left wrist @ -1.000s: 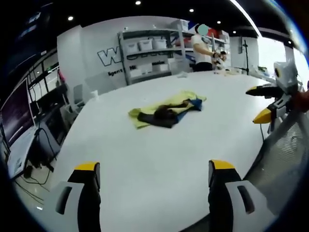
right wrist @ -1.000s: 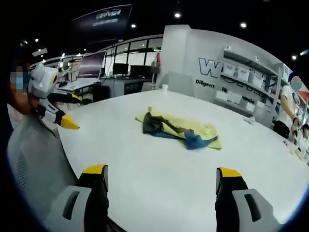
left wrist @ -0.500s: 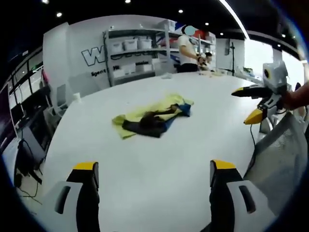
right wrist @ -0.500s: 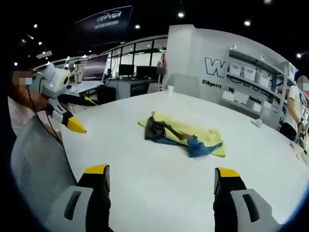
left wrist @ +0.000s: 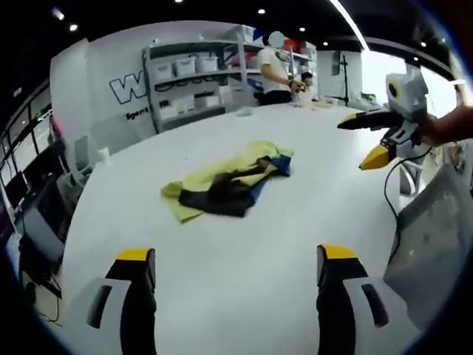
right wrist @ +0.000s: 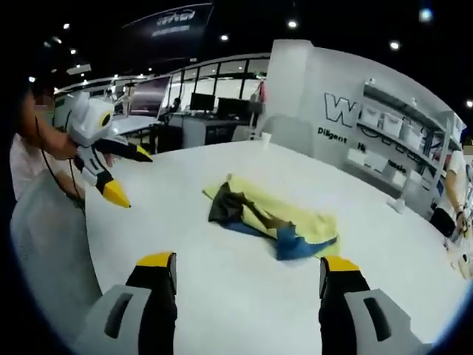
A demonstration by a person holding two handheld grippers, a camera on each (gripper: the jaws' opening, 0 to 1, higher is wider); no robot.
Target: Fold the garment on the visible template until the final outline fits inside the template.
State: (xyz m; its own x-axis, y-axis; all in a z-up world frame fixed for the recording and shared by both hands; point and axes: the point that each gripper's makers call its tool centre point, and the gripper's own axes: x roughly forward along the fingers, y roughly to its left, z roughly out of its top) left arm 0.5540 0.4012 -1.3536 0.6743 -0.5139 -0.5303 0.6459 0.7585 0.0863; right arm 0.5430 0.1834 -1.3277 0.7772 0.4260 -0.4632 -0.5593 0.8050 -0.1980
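A crumpled garment [left wrist: 233, 185] in dark brown and blue lies on a yellow template sheet [left wrist: 194, 182] near the middle of a white table [left wrist: 244, 266]. The right gripper view has the same garment [right wrist: 255, 220] and the yellow template [right wrist: 299, 219] ahead of my jaws. My left gripper [left wrist: 235, 260] hovers open over the near table, well short of the cloth. My right gripper [right wrist: 247, 265] is open too, also short of it. The right gripper [left wrist: 369, 139] comes into the left gripper view from the right, and the left gripper [right wrist: 122, 174] into the right gripper view from the left.
A grey mesh chair back [left wrist: 432, 244] stands at the table's near edge, also seen in the right gripper view [right wrist: 48, 259]. Shelving with white bins [left wrist: 196, 78] lines the far wall, and a person [left wrist: 275, 66] stands there. Desks with monitors [right wrist: 148, 96] stand behind.
Both grippers have drawn closer to the table and the garment, which looms larger now. The garment itself has not moved, and both jaws have stayed open.
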